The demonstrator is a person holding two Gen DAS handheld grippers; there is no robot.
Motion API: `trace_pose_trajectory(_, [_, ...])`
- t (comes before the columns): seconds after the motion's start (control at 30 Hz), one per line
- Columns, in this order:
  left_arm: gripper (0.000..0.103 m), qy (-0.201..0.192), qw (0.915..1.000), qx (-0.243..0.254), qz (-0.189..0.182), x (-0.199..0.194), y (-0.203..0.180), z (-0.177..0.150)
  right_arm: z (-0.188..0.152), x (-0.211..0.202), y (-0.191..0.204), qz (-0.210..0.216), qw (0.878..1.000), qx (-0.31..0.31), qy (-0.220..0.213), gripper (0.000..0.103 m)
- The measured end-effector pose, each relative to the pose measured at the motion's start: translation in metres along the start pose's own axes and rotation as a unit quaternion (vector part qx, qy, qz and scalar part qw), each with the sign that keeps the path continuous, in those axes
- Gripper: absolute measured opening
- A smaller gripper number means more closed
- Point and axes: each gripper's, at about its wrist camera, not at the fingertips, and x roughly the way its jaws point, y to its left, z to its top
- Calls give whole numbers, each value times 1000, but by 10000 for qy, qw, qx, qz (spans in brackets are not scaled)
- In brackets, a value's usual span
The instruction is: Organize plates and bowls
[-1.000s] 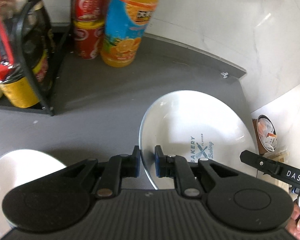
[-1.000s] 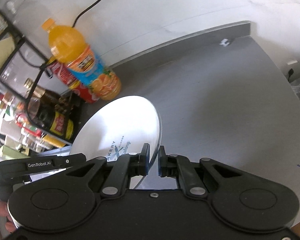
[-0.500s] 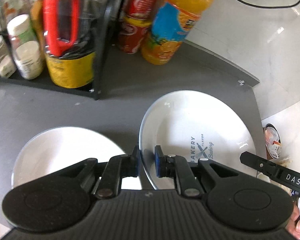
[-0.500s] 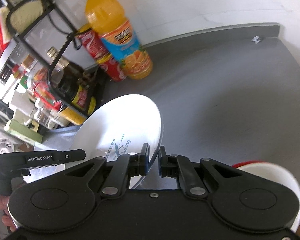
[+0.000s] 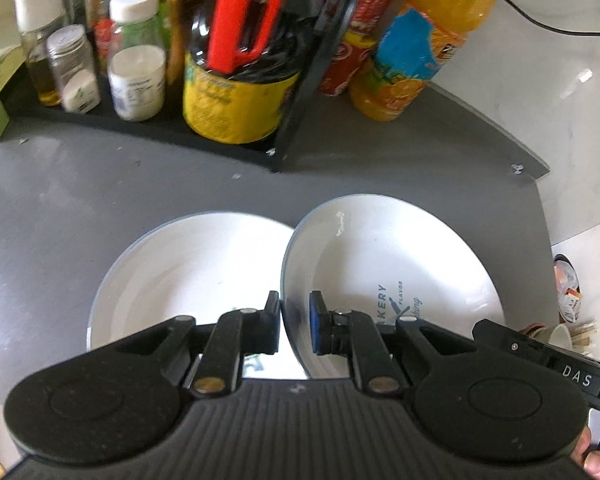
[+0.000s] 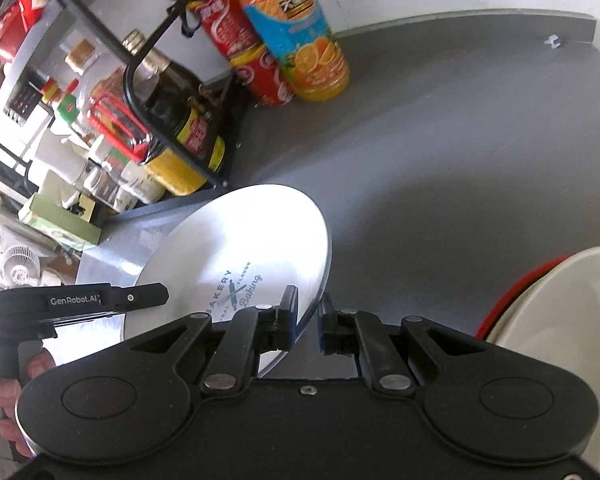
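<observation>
Above the grey desk (image 5: pixel 100 184), both grippers, left (image 5: pixel 294 322) and right (image 6: pixel 306 322), are pinching opposite rims of the printed plate (image 5: pixel 384 268), holding it tilted beside another white plate (image 5: pixel 188 268).

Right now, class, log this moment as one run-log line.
left gripper: shut on printed plate | right gripper: shut on printed plate | second plate: beneath, on counter

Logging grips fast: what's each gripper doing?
Left gripper: shut on the printed plate rim.
Right gripper: shut on the same plate's opposite rim.
</observation>
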Motion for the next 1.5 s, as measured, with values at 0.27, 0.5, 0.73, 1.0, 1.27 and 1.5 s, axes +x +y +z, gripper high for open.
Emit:
trace_pose_trajectory(0.27, [12,80,9998,-77,165,-2,22,-16,-9,7,14,40,9996,-228,142,9])
trace_pose_trajectory(0.5, [13,107,9994,-239,223,-5,39,-26,-13,11,25,55,9989,-389,239,10])
trace_pose_trajectory(0.73, [14,225,9989,-201,346,-1,49,-36,-25,14,36,-59,9981,-549,271,10])
trace_pose_trajectory(1.0, [16,257,9982,-61,539,3,53,-44,-32,15,44,-174,9971,-687,280,10])
trace_pose_trajectory(1.27, [18,237,9972,125,701,6,50,-46,-37,18,48,-270,9969,-705,220,10])
trace_pose_trajectory(1.5, [19,304,9968,116,734,10,54,-47,-42,19,51,-319,9964,-773,163,10])
